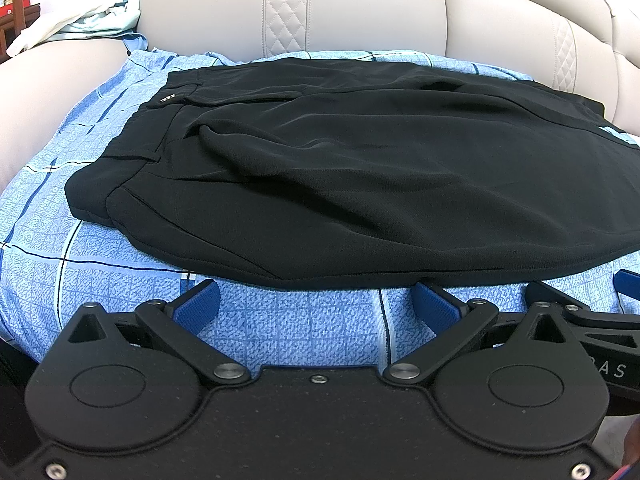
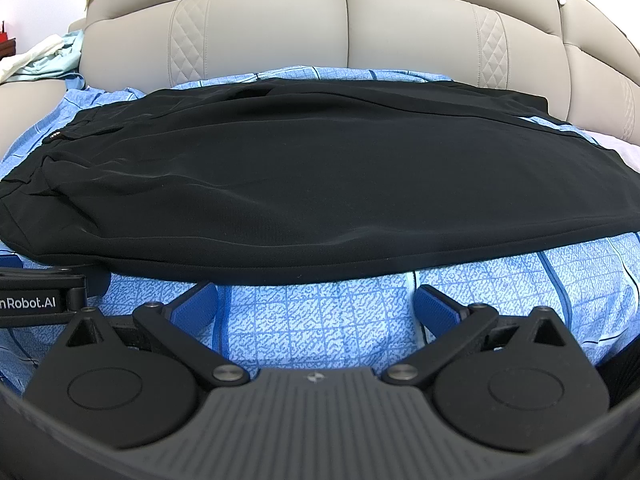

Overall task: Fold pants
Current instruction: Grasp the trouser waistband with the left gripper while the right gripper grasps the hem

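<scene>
Black pants (image 1: 340, 168) lie folded lengthwise on a blue patterned sheet (image 1: 100, 248), waistband at the left, legs running right. They also show in the right wrist view (image 2: 312, 172). My left gripper (image 1: 316, 300) is open and empty, its blue pads just short of the pants' near edge. My right gripper (image 2: 316, 300) is open and empty, also just in front of the near edge, to the right of the left one. Part of the right gripper (image 1: 600, 320) shows at the right of the left wrist view.
The sheet (image 2: 320, 328) covers the seat of a beige leather sofa (image 1: 360, 8) whose backrest (image 2: 360, 20) rises behind the pants. A pale crumpled garment (image 1: 80, 20) lies at the far left on the sofa arm. The left gripper's body (image 2: 36, 300) shows at left.
</scene>
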`<action>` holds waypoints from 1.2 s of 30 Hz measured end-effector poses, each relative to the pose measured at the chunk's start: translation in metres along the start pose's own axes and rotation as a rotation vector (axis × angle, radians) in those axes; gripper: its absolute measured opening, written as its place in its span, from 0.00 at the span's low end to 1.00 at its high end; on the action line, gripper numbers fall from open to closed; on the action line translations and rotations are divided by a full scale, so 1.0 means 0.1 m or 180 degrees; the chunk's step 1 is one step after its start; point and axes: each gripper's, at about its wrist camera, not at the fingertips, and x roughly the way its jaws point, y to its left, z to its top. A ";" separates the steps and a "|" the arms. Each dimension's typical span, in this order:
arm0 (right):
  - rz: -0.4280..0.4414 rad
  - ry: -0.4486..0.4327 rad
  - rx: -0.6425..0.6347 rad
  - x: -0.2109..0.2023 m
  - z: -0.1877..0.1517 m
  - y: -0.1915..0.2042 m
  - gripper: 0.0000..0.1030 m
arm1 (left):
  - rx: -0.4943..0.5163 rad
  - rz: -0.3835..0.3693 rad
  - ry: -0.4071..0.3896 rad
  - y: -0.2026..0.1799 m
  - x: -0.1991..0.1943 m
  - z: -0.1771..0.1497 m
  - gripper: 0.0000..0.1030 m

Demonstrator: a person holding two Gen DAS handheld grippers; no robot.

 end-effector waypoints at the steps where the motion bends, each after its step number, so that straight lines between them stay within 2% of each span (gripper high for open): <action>1: 0.0001 0.0000 0.0000 0.00 0.00 0.00 1.00 | 0.0001 0.0000 0.0000 0.00 0.00 0.00 1.00; 11: 0.0009 -0.0014 -0.0024 -0.02 0.01 -0.01 1.00 | -0.0022 0.0029 0.0004 -0.02 0.01 0.00 1.00; 14: 0.0026 -0.0004 -0.0030 -0.03 0.00 0.00 1.00 | -0.0062 0.0045 0.0076 -0.02 -0.01 0.04 1.00; 17: 0.0080 -0.0019 -0.0032 -0.06 -0.01 -0.03 1.00 | -0.0264 0.0034 0.0195 0.09 -0.03 0.09 0.96; 19: 0.0108 -0.0057 -0.0085 -0.10 -0.01 -0.03 1.00 | -0.0508 -0.0036 0.0158 0.24 -0.10 0.11 0.86; 21: 0.0130 -0.0174 -0.0158 -0.16 -0.03 -0.03 1.00 | -0.0733 -0.0081 0.0078 0.42 -0.18 0.14 0.85; 23: 0.0158 -0.0320 -0.0287 -0.23 -0.03 0.01 0.99 | -0.0862 0.0006 -0.0037 0.58 -0.25 0.18 0.82; 25: 0.0184 -0.0436 -0.0461 -0.28 -0.03 0.07 0.99 | -0.0931 0.0209 -0.0155 0.73 -0.28 0.22 0.79; 28: 0.0217 -0.0488 -0.0706 -0.28 -0.02 0.19 0.98 | -0.1039 0.0463 -0.0205 0.96 -0.21 0.30 0.78; 36: 0.0239 -0.0500 -0.1012 -0.22 -0.01 0.43 0.97 | -0.1481 0.0620 -0.0183 1.39 0.09 0.38 0.76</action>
